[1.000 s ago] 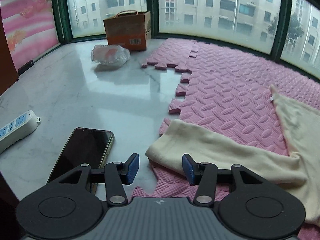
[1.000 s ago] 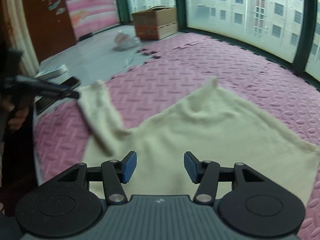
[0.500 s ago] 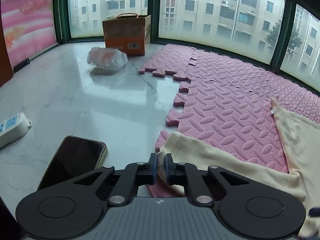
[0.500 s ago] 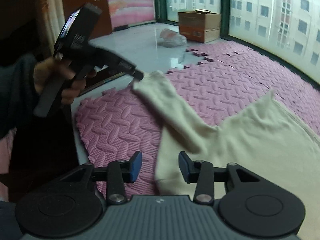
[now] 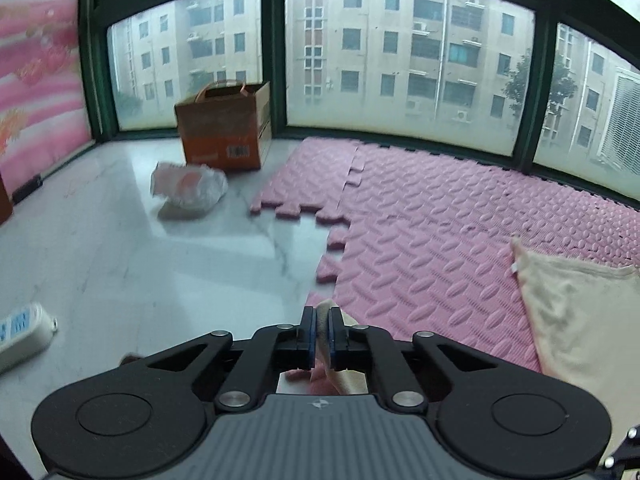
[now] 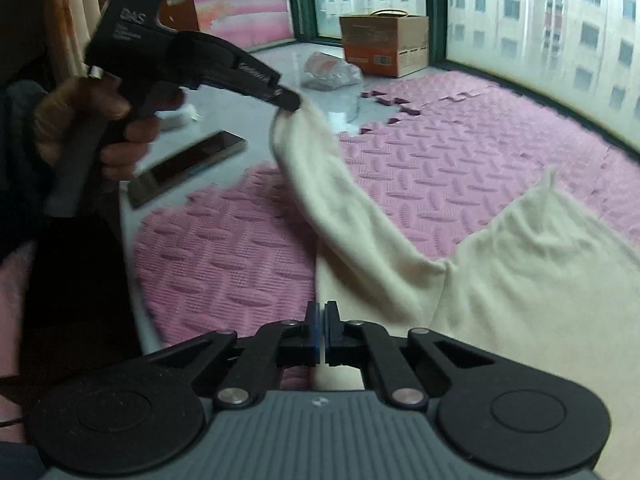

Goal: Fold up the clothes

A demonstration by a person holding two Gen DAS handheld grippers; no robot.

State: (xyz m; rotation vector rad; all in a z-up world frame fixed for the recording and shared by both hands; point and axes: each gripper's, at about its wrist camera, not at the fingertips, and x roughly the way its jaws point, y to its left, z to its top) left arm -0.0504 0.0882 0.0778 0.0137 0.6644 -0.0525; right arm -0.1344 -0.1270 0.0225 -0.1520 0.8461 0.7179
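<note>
Bay window onto apartment blocks; marble floor (image 5: 120, 264) partly covered by pink foam mat (image 5: 432, 248). Cream garment (image 6: 520, 280) is spread on the mat, body lying flat at right. Its sleeve (image 6: 344, 200) is lifted off the mat by the cuff, which is clamped in the left gripper (image 5: 322, 334), held by a hand (image 6: 84, 120). Right gripper (image 6: 321, 334) jaws are clenched at the garment's near left edge; whether cloth is pinched cannot be told. Phone (image 6: 188, 166) lies on the marble just beside the mat. Box (image 5: 224, 128), plastic bag (image 5: 188, 186) and power strip (image 5: 20, 332) are noted further off.
</note>
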